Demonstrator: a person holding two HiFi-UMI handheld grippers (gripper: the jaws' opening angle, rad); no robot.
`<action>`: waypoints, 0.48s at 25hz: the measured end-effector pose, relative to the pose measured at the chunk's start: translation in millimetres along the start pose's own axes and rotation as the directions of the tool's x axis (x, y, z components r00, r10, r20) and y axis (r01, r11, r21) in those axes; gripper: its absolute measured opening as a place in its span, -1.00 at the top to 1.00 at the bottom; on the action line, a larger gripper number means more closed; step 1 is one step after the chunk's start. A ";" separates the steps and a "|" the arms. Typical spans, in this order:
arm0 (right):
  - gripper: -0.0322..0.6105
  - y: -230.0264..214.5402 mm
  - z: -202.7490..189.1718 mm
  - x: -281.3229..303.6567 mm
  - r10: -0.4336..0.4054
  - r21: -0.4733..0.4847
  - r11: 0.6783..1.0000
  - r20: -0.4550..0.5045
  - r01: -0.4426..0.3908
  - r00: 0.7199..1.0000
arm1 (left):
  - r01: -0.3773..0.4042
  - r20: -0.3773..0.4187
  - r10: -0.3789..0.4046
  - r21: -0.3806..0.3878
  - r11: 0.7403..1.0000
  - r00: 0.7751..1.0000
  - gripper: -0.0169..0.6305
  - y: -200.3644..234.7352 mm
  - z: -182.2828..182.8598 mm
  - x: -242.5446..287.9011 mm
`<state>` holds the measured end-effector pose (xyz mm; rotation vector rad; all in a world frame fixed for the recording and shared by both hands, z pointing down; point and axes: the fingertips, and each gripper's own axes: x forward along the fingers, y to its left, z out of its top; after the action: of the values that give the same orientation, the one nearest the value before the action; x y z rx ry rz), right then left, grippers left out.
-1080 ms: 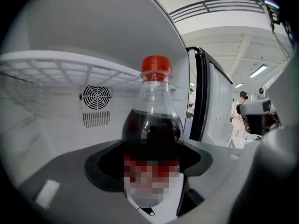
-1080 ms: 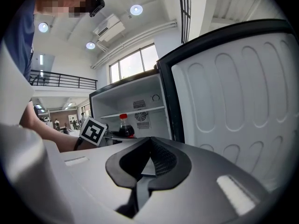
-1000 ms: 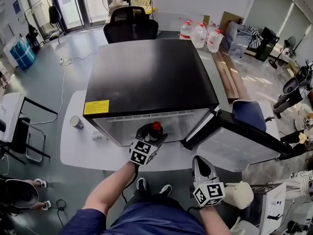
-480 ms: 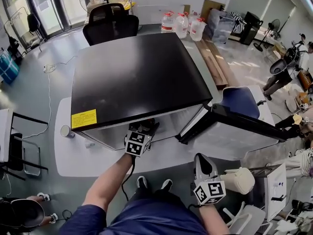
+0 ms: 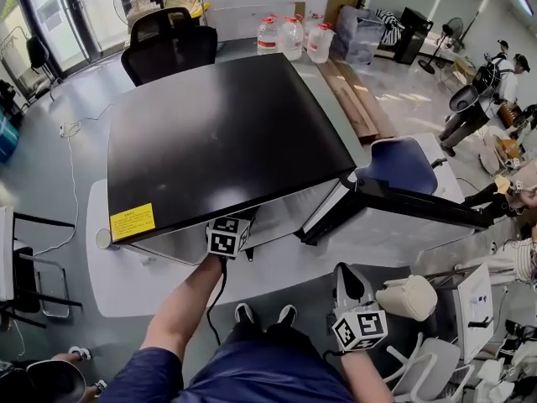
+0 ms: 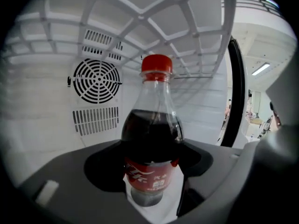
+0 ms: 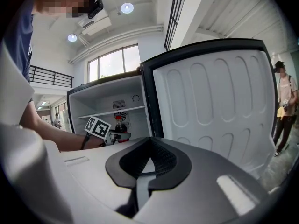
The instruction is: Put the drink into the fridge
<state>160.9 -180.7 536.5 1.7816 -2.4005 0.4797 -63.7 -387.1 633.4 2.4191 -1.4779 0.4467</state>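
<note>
Jaws of the left gripper [image 6: 150,190] are closed on the lower body of a cola bottle [image 6: 152,139], one on each side of its red label, and they hold it upright. Its red cap [image 6: 156,64] is screwed on, and dark drink fills it up to the shoulder. The bottle is inside the fridge [image 5: 218,133], in front of the white back wall with its round fan grille [image 6: 97,80] and under the wire shelf [image 6: 154,13]. Whether its base touches the fridge floor cannot be told.

From the head view, the left arm reaches in under the fridge's black top, with only the marker cube showing at the front edge. The door [image 5: 403,217] stands wide open to the right.

The right gripper [image 7: 142,181] hangs back near the person's body, well apart from the fridge. Its jaws are pressed together with nothing between them. Its camera looks at the white inner face of the door and at the left gripper with the bottle below the shelf.

The fridge stands on a white desk [image 5: 126,275], with a cup [image 5: 102,238] beside its left corner. An office chair [image 5: 168,44] and water jugs [image 5: 289,34] stand behind it.
</note>
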 end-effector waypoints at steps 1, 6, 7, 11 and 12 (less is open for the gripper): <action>0.88 -0.9 -0.2 -0.9 -0.006 0.002 1.000 0.000 0.006 1.000 | 0.000 -0.002 0.000 -0.003 1.000 1.000 -0.04 1.2 -1.3 2.0; 0.88 -3.6 -0.6 -1.8 -0.024 0.004 1.000 0.003 0.024 1.000 | -0.003 0.000 0.003 0.002 1.000 1.000 -0.04 2.7 -3.9 8.1; 0.88 -3.3 -0.5 -1.3 -0.024 0.004 1.000 0.003 0.024 1.000 | -0.003 -0.002 0.003 0.001 1.000 1.000 -0.04 2.6 -5.2 8.6; 0.88 -1.0 -2.4 1.7 -0.015 0.003 1.000 0.001 0.015 1.000 | -0.010 -0.008 0.010 -0.006 1.000 1.000 -0.04 5.1 -11.3 9.0; 0.88 -0.8 -3.0 2.4 -0.013 0.002 1.000 0.001 0.013 1.000 | -0.013 -0.010 0.013 -0.005 1.000 1.000 -0.04 5.9 -13.1 9.3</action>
<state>160.7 -182.2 540.2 1.7973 -2.3881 0.4798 -66.5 -392.2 649.5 2.4016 -1.4898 0.4564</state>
